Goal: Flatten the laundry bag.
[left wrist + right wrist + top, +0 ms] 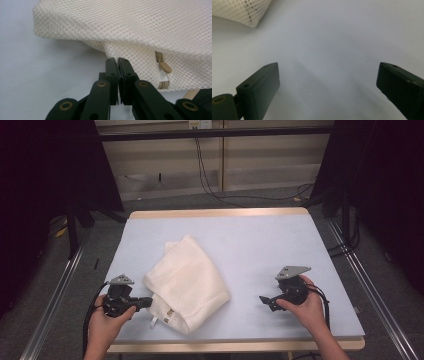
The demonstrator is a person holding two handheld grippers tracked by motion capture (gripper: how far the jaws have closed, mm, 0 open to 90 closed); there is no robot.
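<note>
Cream mesh bag (187, 282) lies crumpled on the pale blue table (260, 250), left of centre, near the front edge. Left gripper (149, 302) at the bag's near-left corner, jaws pressed together on a fold of mesh; zipper pull (165, 67) just beside them. Right gripper (263, 299) low over bare table, well apart from the bag, jaws spread wide, holding nothing

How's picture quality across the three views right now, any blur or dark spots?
High view: dim, soft, black at both sides; the cream mesh laundry bag reads clearly. Left gripper view: mesh weave sharp, left gripper shut at its edge, crisp. Right gripper view: open right gripper soft, pale blue table cover evenly lit with faint shadows.
</note>
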